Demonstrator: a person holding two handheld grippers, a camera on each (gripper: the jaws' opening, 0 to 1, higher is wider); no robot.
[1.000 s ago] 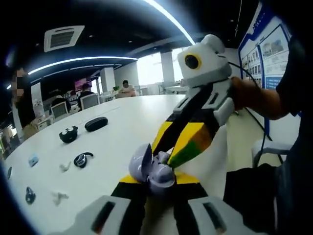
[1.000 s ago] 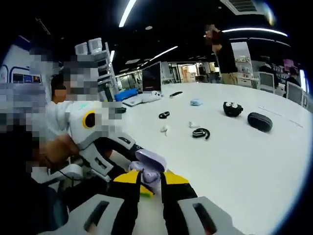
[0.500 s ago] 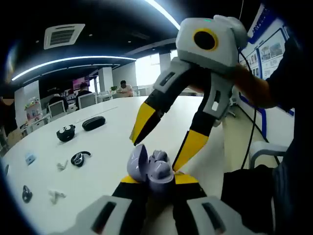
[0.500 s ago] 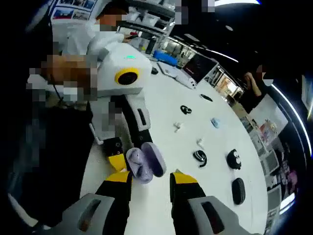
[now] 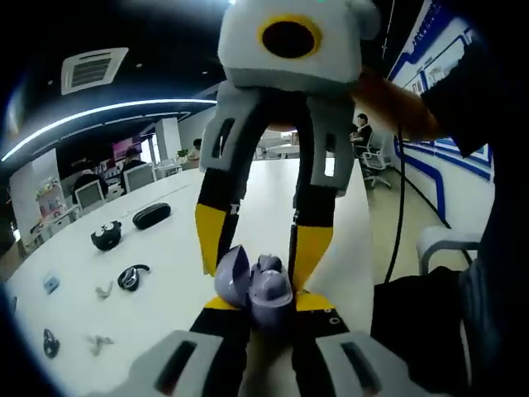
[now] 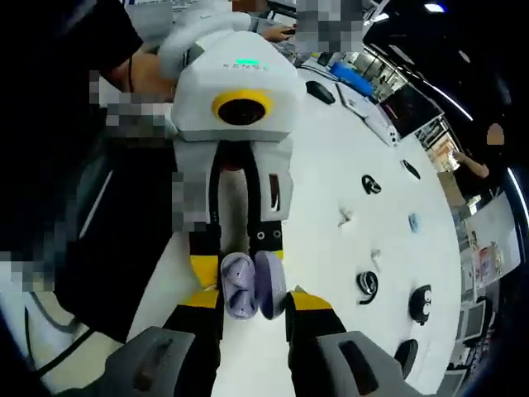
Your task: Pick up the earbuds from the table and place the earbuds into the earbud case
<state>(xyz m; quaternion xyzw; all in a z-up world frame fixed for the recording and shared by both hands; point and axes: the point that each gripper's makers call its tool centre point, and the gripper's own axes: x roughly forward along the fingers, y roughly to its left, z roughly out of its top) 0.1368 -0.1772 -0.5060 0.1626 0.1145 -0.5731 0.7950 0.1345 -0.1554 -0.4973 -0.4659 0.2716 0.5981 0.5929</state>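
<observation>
Lilac earbud case (image 5: 254, 285) (image 6: 250, 284), lid open, white earbuds (image 5: 101, 341) on table

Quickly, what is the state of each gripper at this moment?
Left gripper: shut on the open purple earbud case.
Right gripper: open, its jaws on either side of the case, not clamping it.

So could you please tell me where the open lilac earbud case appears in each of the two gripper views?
Left gripper view: the lilac earbud case sits low at centre, between the left gripper's yellow tips, lid open.
Right gripper view: the same case sits low at centre, lid open, just above the right gripper.
Shared landmark: the black googly-eyed case on the white table.
</observation>
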